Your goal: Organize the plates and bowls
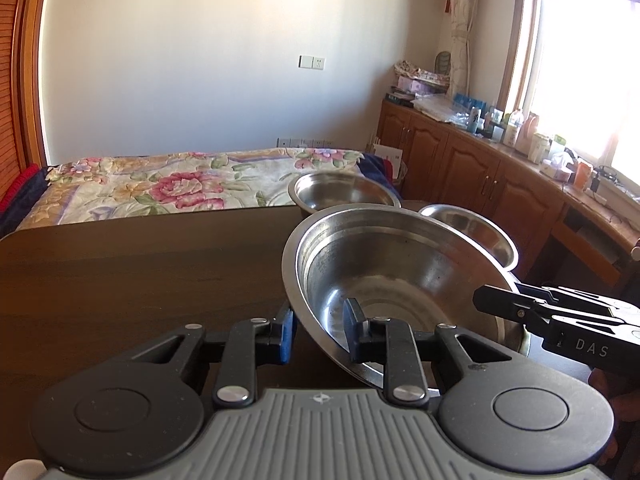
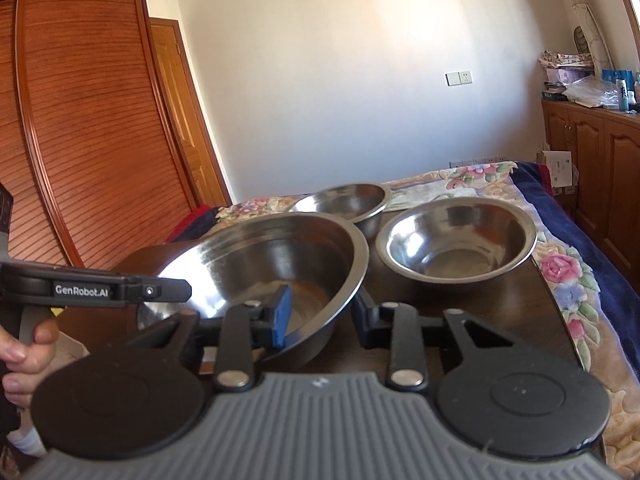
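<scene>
each camera sits on its own gripper, close over the dark table (image 1: 120, 280), looking forward and slightly down toward the wall at 12 o'clock. the left view has the big bowl (image 1: 400, 272) at 3 o'clock, the right view at 9 o'clock. both share 3 bowls and the bed (image 2: 568, 264).

Three steel bowls. The big bowl (image 1: 400, 276) is tilted off the table (image 1: 140, 280), its near rim raised, a gripper's pads clamped on its rim at either side. The mid bowl (image 2: 456, 240) sits upright by the table's right edge, and the small bowl (image 2: 352, 200) sits upright at the far edge behind both.
</scene>
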A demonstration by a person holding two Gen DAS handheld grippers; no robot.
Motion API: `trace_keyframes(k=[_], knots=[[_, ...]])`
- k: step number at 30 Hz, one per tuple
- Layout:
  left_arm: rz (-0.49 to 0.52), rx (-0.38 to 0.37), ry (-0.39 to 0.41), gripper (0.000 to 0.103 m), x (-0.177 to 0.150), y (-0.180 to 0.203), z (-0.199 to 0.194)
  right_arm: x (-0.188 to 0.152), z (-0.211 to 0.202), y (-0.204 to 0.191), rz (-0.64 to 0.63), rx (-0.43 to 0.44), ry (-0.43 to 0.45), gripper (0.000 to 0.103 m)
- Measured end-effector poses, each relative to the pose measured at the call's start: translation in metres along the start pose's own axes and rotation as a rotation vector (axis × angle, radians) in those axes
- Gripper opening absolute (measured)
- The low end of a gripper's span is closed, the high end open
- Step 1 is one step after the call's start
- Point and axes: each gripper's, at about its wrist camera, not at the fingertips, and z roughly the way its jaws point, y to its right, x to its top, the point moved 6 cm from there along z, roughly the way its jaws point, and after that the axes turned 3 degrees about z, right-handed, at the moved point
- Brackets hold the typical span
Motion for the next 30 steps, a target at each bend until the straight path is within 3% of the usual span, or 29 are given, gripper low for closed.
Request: trace_keyframes(k=[30], knots=[[0.029,-0.031,0.084,0.028,-0.028,0.012,-0.102,-0.002,-0.071,-0.051,-0.052,0.003,0.043,0.035]])
